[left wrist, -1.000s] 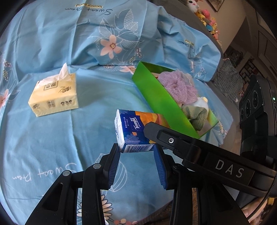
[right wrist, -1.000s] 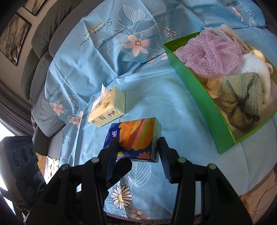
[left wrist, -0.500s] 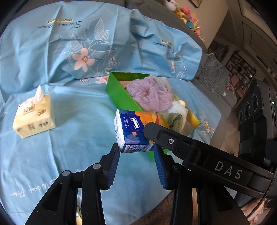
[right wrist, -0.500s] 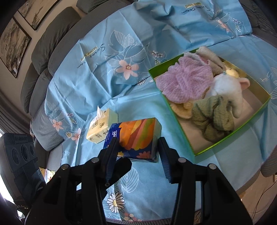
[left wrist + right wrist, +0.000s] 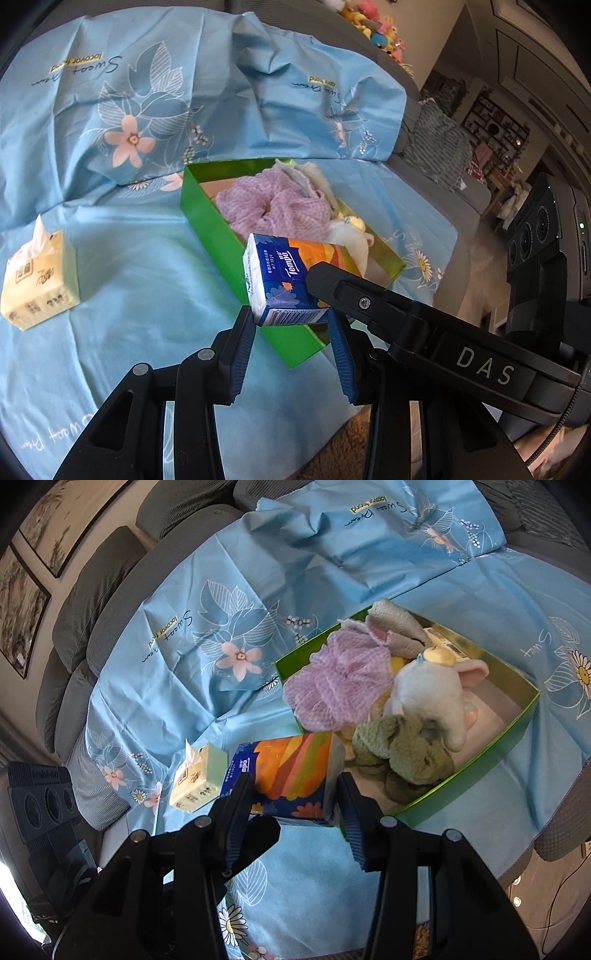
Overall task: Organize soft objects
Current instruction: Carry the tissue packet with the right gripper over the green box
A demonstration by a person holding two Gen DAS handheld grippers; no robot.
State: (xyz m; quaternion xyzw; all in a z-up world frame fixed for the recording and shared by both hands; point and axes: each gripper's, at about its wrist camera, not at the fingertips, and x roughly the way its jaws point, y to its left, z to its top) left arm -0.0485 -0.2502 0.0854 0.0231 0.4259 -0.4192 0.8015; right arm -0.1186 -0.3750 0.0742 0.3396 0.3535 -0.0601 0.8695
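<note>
A blue and orange Tempo tissue pack (image 5: 280, 277) hangs in the air, held by both grippers. My left gripper (image 5: 291, 325) is shut on its barcode end. My right gripper (image 5: 295, 797) is shut across the pack (image 5: 291, 771), and its black arm (image 5: 424, 332) crosses the left wrist view. The pack hovers over the near wall of the green box (image 5: 207, 221), whose far wall (image 5: 480, 760) shows in the right wrist view. Inside lie a purple mesh cloth (image 5: 340, 679), a white plush toy (image 5: 432, 694), a green knit cloth (image 5: 402, 753) and a grey cloth (image 5: 395, 627).
A yellow tissue pack (image 5: 40, 280) sits on the blue flowered sheet (image 5: 129, 258), left of the box, and shows too in the right wrist view as the yellow tissue pack (image 5: 199, 775). Grey sofa cushions (image 5: 92, 590) rise behind. The sheet's front edge drops off near the grippers.
Both grippers have carried the Tempo pack up and toward the green box, which now lies right behind and under it. The yellow pack has slid away to the left.
</note>
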